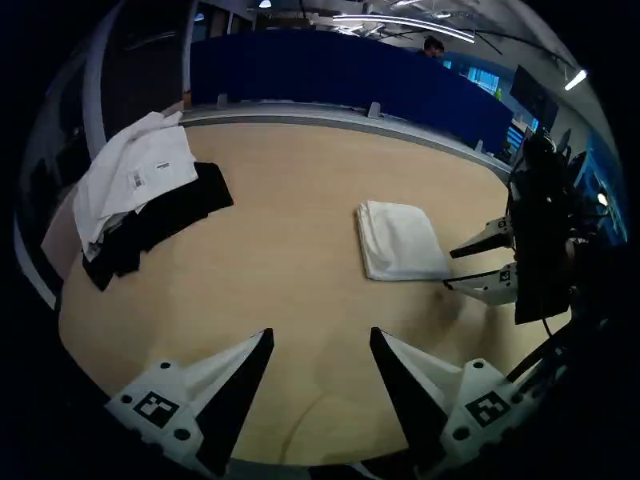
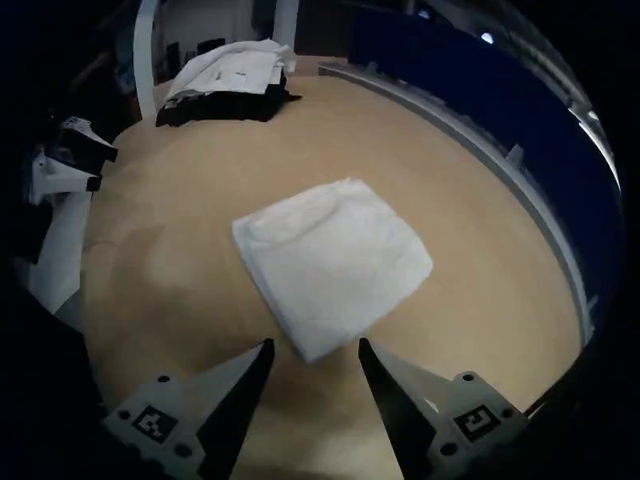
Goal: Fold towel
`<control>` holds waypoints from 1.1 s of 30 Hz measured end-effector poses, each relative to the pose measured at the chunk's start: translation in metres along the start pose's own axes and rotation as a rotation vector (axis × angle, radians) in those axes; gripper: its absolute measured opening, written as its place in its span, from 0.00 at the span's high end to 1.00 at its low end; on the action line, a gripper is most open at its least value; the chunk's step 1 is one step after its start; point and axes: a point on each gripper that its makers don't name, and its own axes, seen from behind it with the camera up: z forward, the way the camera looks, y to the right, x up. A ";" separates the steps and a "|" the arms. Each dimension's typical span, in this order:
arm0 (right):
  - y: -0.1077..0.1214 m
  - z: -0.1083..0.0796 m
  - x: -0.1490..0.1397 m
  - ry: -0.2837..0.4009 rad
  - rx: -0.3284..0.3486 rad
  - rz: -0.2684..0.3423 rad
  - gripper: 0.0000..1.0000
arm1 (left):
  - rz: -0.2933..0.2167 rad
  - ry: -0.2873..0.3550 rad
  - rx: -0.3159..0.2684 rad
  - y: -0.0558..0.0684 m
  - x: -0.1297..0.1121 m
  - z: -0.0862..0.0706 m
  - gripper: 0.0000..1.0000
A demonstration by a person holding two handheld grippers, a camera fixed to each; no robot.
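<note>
A white towel (image 2: 332,262), folded into a thick square, lies flat on the light wooden table (image 2: 200,200). In the right gripper view my right gripper (image 2: 315,346) stands open just before the towel's near corner, fingers apart with nothing between them. In the left gripper view the same towel (image 1: 398,240) lies to the right of centre, and my left gripper (image 1: 320,336) hovers open over bare wood, well short of it. The right gripper (image 1: 453,269) reaches in from the right, its open fingertips at the towel's edge.
A heap of white and black clothes (image 1: 140,188) sits at the table's far left corner, seen also as a clothes pile (image 2: 228,84) at the back. A blue partition (image 1: 344,72) runs behind the table's far rim (image 1: 336,118). The left gripper (image 2: 64,160) shows at the left.
</note>
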 end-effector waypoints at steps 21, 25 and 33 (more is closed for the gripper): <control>-0.011 0.009 -0.003 0.017 0.008 0.113 0.83 | 0.013 0.005 0.005 0.002 0.005 -0.004 0.11; -0.007 0.008 -0.002 0.013 -0.009 0.115 0.92 | 0.014 0.005 0.005 0.002 0.004 -0.005 0.11; 0.001 0.001 0.002 0.028 -0.021 0.129 0.94 | 0.013 0.005 -0.003 0.004 0.004 -0.005 0.11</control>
